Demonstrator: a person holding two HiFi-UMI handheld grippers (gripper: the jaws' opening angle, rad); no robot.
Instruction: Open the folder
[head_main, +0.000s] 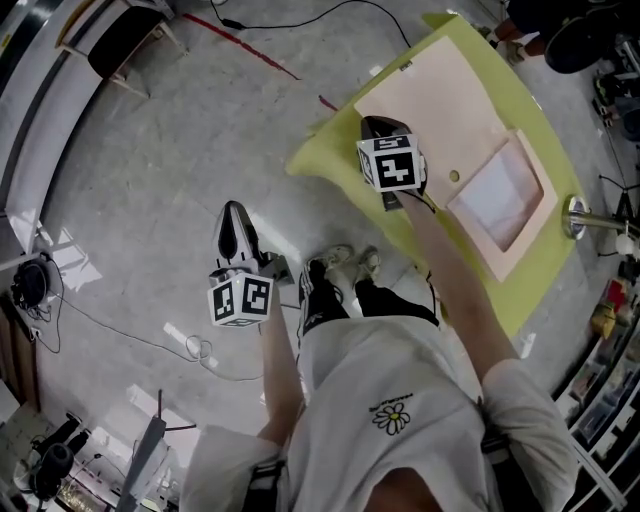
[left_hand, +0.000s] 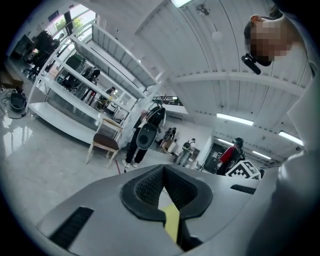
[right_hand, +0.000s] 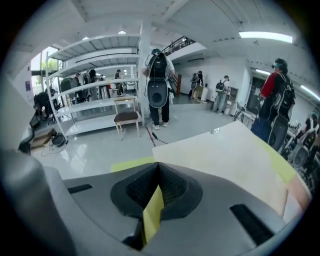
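Folder (head_main: 440, 100): one, pale pink, apparently closed, flat on the yellow table (head_main: 320, 158); left gripper (head_main: 234, 212) and right gripper (head_main: 376, 124) both closed, empty.

This is a big industrial hall used as a workshop or lab. Ahead of the right gripper (right_hand: 158, 172) stand long white metal shelves (right_hand: 95, 97), a lone chair (right_hand: 126, 119) and people (right_hand: 158, 85) wearing backpacks, all on a glossy grey floor (right_hand: 100, 150). Strip lights (right_hand: 265, 36) run overhead above it. Loose cables (head_main: 250, 45) trail across the floor beyond the left gripper (head_main: 234, 212).
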